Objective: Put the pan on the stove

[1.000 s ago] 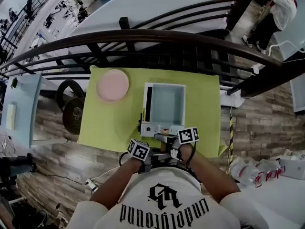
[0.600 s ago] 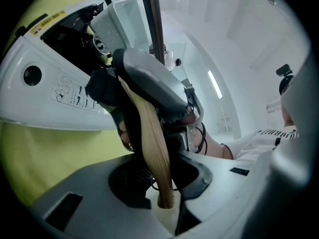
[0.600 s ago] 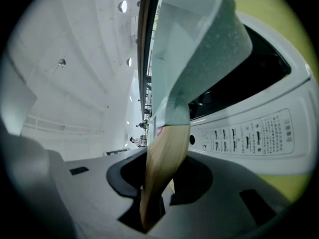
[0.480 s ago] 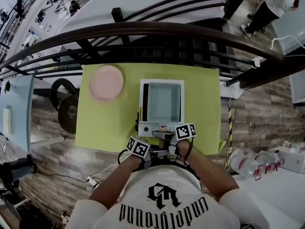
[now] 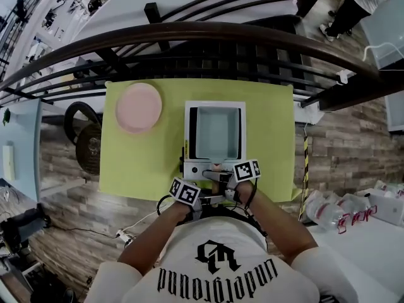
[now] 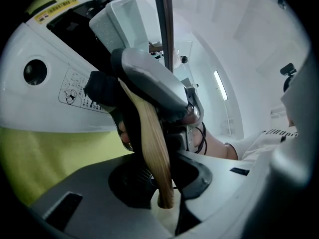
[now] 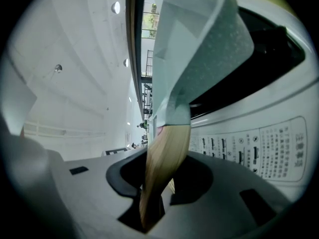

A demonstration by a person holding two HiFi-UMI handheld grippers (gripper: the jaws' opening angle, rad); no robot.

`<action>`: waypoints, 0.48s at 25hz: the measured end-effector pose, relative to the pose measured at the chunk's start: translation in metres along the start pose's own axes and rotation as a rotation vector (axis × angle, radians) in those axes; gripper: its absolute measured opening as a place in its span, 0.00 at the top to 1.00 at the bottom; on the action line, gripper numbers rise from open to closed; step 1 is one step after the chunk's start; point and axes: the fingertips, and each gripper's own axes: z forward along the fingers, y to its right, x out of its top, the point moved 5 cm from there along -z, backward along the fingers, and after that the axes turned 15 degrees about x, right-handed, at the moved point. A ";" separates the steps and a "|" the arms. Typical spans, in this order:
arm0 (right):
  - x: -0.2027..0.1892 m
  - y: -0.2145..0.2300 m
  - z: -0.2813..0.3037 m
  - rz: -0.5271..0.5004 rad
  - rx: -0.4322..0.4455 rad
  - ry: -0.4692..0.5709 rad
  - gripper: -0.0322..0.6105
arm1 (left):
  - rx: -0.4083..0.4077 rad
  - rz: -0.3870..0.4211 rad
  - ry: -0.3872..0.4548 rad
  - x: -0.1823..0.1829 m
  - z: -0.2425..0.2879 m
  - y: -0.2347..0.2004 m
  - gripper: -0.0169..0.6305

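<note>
A square pale-blue pan (image 5: pixel 218 132) sits on the white stove (image 5: pixel 201 170) in the middle of the yellow-green table (image 5: pixel 142 166). Its wooden handle (image 5: pixel 217 176) points toward me over the stove's control panel. Both grippers are shut on that handle at the table's near edge, the left gripper (image 5: pixel 201 198) from the left and the right gripper (image 5: pixel 226 184) from the right. In the left gripper view the handle (image 6: pixel 153 143) runs between the jaws of my left gripper (image 6: pixel 164 195), with the stove's side (image 6: pixel 40 88) behind. In the right gripper view my right gripper (image 7: pixel 154 203) clamps the handle (image 7: pixel 164 168) below the pan's wall (image 7: pixel 199 49).
A pink plate (image 5: pixel 139 107) lies at the table's far left corner. A dark curved railing (image 5: pixel 189 40) runs behind the table. Black weight discs (image 5: pixel 88 141) lie on the floor at the left. Plastic bottles (image 5: pixel 341 210) lie on a surface at my right.
The head view has shifted a little. The pan stays on the stove, and both grippers keep their hold on its handle in nearly the same place.
</note>
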 end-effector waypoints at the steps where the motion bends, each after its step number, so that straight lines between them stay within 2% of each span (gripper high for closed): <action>1: 0.002 0.001 -0.001 0.000 0.000 0.001 0.77 | 0.000 -0.003 -0.002 0.002 0.001 -0.001 0.82; 12: 0.005 0.008 0.002 -0.015 -0.004 -0.008 0.77 | 0.020 -0.009 0.011 0.003 0.005 -0.010 0.82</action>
